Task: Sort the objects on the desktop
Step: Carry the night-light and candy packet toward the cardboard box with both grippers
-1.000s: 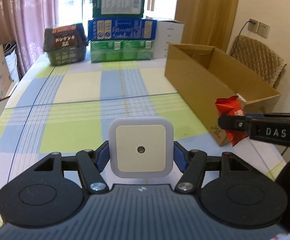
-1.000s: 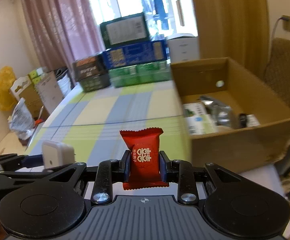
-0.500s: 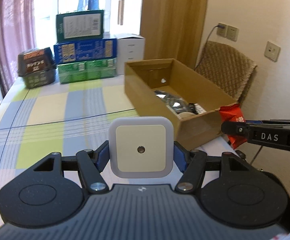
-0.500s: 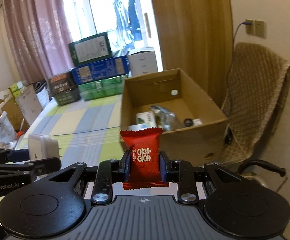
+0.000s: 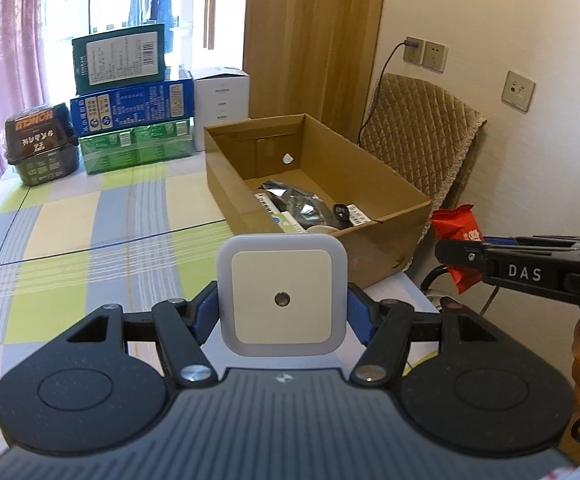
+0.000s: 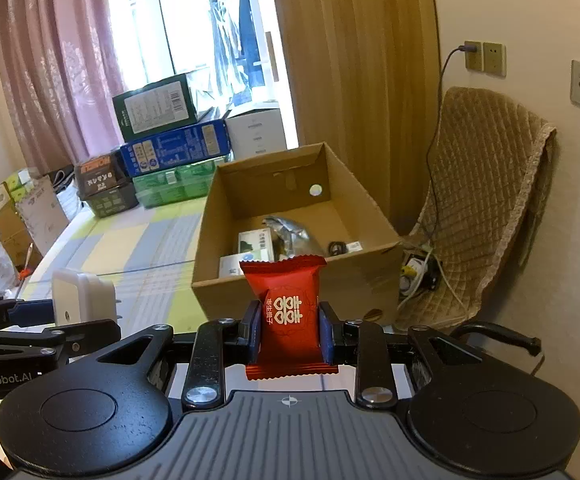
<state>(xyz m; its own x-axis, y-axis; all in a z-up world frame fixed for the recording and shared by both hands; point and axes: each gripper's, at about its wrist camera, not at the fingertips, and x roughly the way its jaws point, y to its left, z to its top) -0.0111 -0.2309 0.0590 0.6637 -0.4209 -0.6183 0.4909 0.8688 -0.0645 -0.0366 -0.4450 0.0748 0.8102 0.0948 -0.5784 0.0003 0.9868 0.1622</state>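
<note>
Got my left gripper (image 5: 282, 304) clamped on the white night light (image 5: 282, 294), right gripper (image 6: 288, 332) pinching the red candy packet (image 6: 286, 312). Cardboard box (image 6: 290, 292) sits just ahead, probably where both get dropped.

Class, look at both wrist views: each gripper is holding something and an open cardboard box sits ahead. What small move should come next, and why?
Probably carry the right gripper forward until it is over the cardboard box, then release. It is shut on the red candy packet, the box is open and already holds sorted items, and the packet is short of its near wall. The left gripper can follow with its white night light.
</note>
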